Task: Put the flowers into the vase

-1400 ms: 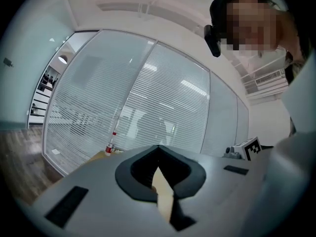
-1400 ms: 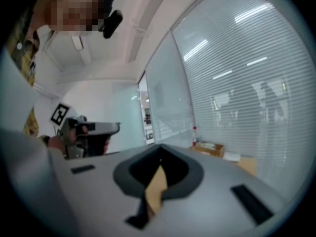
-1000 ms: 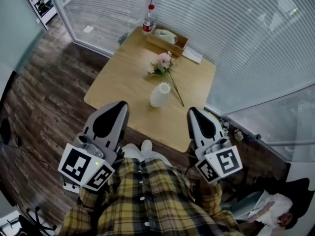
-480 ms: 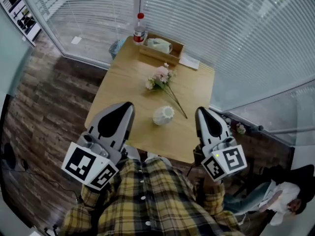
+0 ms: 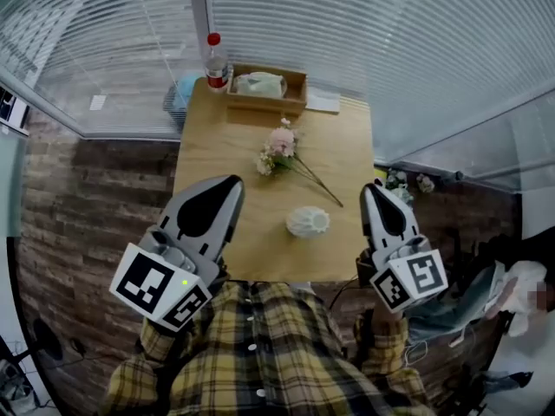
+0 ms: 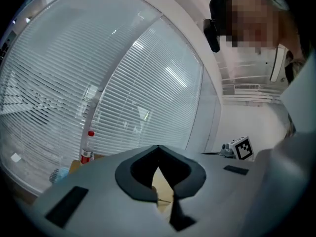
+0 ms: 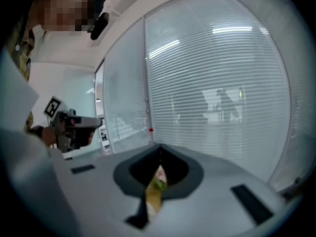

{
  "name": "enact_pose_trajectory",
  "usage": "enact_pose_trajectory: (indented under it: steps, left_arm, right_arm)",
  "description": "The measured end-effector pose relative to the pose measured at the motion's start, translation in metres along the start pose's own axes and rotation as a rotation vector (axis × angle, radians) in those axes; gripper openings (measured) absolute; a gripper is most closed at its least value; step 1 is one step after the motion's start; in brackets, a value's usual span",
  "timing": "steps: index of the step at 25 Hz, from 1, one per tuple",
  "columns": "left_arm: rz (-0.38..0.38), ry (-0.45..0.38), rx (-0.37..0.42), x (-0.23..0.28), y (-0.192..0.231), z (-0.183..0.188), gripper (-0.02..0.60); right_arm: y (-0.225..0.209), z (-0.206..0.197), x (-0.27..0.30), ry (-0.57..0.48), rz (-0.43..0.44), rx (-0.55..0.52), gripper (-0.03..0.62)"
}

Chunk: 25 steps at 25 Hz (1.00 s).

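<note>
A bunch of pink flowers [image 5: 280, 146] with long green stems lies on the middle of the wooden table [image 5: 208, 154]. The white ribbed vase [image 5: 308, 222] sits near the table's near edge. My left gripper [image 5: 234, 181] hangs over the near left part of the table, shut and empty. My right gripper [image 5: 371, 188] is off the table's near right corner, to the right of the vase, also shut and empty. In the right gripper view the flowers [image 7: 157, 178] show through the gap under the closed jaws. Both grippers are well short of the flowers.
At the table's far edge stand a red-capped bottle [image 5: 214, 60] and a wooden tray [image 5: 266, 106] holding a pale bundle, with a white sheet [image 5: 323, 102] beside it. Glass walls with blinds close in behind and to the right. A person [image 5: 520, 293] is at the lower right.
The view has swung so the table now lies straight ahead and closer. The vase sits nearer, between the two grippers. Both grippers stay shut.
</note>
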<state>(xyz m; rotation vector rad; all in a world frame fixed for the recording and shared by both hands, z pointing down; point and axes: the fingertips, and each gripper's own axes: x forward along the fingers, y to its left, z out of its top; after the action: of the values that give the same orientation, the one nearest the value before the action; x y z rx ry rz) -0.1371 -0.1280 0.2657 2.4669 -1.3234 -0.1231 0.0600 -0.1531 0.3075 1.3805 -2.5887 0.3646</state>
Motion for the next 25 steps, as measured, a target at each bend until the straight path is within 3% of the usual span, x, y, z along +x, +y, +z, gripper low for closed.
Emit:
enact_pose_trajectory:
  steps: [5, 10, 25]
  left_arm:
    - [-0.078, 0.058, -0.025, 0.016, 0.005, -0.012, 0.011]
    - [-0.095, 0.092, -0.056, 0.033, 0.005, -0.03, 0.011]
    - [0.004, 0.131, -0.108, 0.034, 0.014, -0.059, 0.011]
  right_arm:
    - [-0.003, -0.012, -0.001, 0.028, -0.072, 0.031, 0.014]
    - [-0.019, -0.027, 0.002, 0.077, -0.067, 0.046, 0.014]
    - [-0.042, -0.091, 0.06, 0.368, 0.187, 0.016, 0.015]
